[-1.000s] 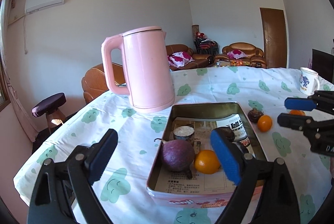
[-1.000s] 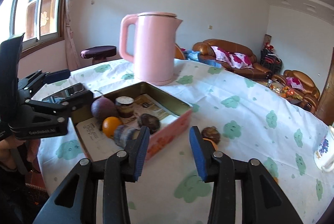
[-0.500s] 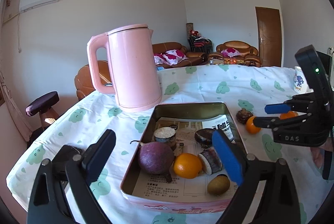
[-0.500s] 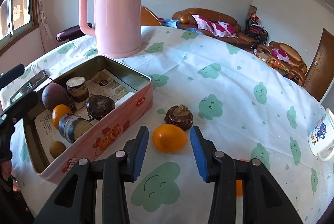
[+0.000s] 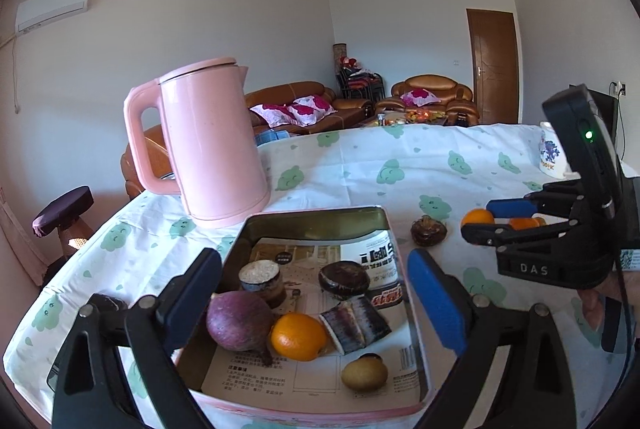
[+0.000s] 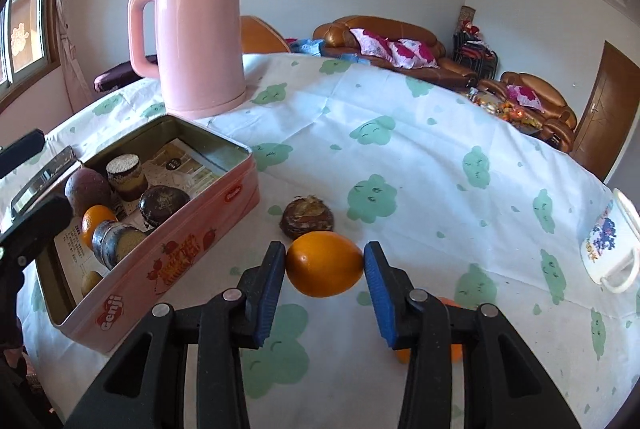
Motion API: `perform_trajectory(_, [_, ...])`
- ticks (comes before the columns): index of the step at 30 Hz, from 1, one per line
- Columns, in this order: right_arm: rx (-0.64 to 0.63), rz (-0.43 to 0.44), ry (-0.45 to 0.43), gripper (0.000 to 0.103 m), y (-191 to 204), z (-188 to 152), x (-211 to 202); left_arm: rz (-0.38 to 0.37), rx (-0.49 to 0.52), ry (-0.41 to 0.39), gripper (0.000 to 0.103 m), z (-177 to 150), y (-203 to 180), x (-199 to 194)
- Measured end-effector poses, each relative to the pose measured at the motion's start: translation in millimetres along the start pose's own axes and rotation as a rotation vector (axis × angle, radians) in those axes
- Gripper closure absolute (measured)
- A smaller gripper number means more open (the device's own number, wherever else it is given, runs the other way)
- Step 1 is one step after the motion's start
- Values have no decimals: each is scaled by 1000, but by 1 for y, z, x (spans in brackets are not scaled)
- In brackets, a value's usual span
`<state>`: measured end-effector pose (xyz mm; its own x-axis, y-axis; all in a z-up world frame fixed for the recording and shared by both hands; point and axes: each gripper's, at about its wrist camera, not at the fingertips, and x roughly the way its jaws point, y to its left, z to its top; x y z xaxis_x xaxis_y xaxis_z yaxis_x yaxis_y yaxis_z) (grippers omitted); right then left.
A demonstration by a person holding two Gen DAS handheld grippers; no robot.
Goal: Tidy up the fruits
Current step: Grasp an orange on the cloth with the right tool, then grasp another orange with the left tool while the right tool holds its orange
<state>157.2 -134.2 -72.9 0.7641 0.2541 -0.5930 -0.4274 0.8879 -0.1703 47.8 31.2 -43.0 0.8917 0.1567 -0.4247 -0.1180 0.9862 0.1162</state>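
A pink tin (image 5: 316,225) lies open on the cloud-print tablecloth and holds a purple fruit (image 5: 240,321), an orange (image 5: 298,337), a small yellow-brown fruit (image 5: 364,373) and several dark pieces. My left gripper (image 5: 312,281) hovers open over the tin's near end, gripping nothing. To the right of the tin (image 6: 224,197), my right gripper (image 6: 324,265) is shut on an orange (image 6: 324,275), both blue pads touching its sides. A dark brown fruit (image 6: 307,218) sits just beyond it. Another orange (image 6: 448,303) is mostly hidden under the right finger.
A tall pink kettle (image 5: 212,145) stands behind the tin. A white printed mug (image 6: 608,249) sits at the table's right edge. Bare tablecloth stretches beyond the brown fruit. Sofas and a door lie past the table.
My right gripper swung away from the tin and came down around the loose orange, which now sits between its pads. The left gripper shifted sideways along the tin, still open.
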Motion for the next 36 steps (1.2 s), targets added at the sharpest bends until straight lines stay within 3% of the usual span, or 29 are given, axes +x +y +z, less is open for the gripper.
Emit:
perform_trajectory(3, [52, -84, -60, 61, -30, -7, -25, -49, 14, 5, 7, 9, -21, 6])
perform_trajectory(8, [141, -160, -76, 61, -74, -25, -41, -137, 57, 42, 7, 20, -68, 19])
perform_trajectory(17, [219, -211, -81, 61, -114, -44, -51, -303, 138, 153, 7, 29, -147, 50])
perform_trajectory(22, [248, -208, -79, 60, -124, -53, -50, -324, 184, 239, 8, 25, -173, 81])
perform_trajectory(28, [256, -189, -97, 60, -127, -56, -54, -385, 186, 342, 21, 22, -186, 105])
perform_trajectory(31, [265, -180, -103, 60, -128, -57, -54, -425, 191, 386, 36, 19, -190, 113])
perform_trajectory(33, [265, -178, -108, 60, -128, -57, -55, -448, 179, 387, 52, 19, -189, 112])
perform_trajectory(36, [264, -180, -119, 60, -127, -58, -58, -436, 155, 382, 52, 20, -183, 111])
